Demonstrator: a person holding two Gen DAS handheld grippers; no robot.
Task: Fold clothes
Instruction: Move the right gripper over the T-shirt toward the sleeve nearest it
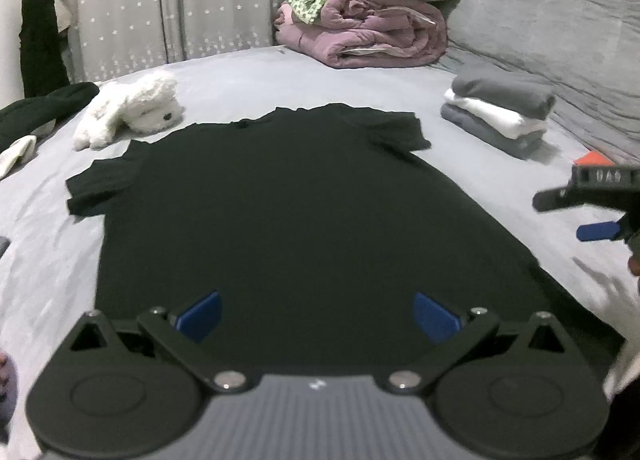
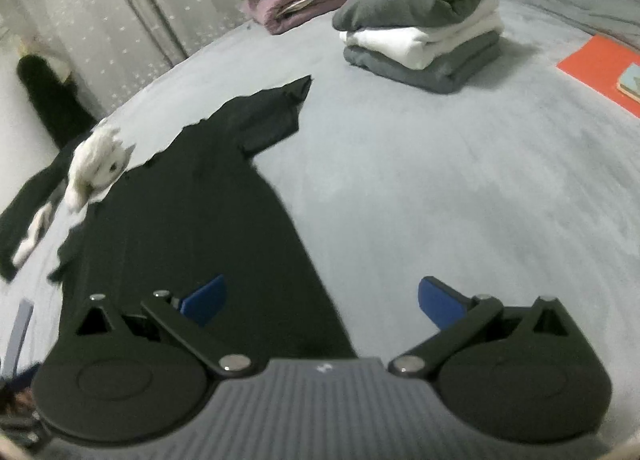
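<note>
A black T-shirt [image 1: 288, 195] lies spread flat on the grey bed, collar away from me, both sleeves out. My left gripper [image 1: 318, 314] is open and empty above the shirt's bottom hem. My right gripper [image 2: 320, 302] is open and empty over the shirt's right edge [image 2: 192, 219] near the hem. The right gripper also shows at the right edge of the left wrist view [image 1: 596, 211].
A stack of folded grey and white clothes [image 1: 500, 111] [image 2: 420, 23] sits to the right of the shirt. A white plush toy [image 1: 132, 111] [image 2: 94, 167] lies beyond the left sleeve. A rolled purple quilt [image 1: 368, 31] sits at the back. An orange book [image 2: 604, 67] lies far right.
</note>
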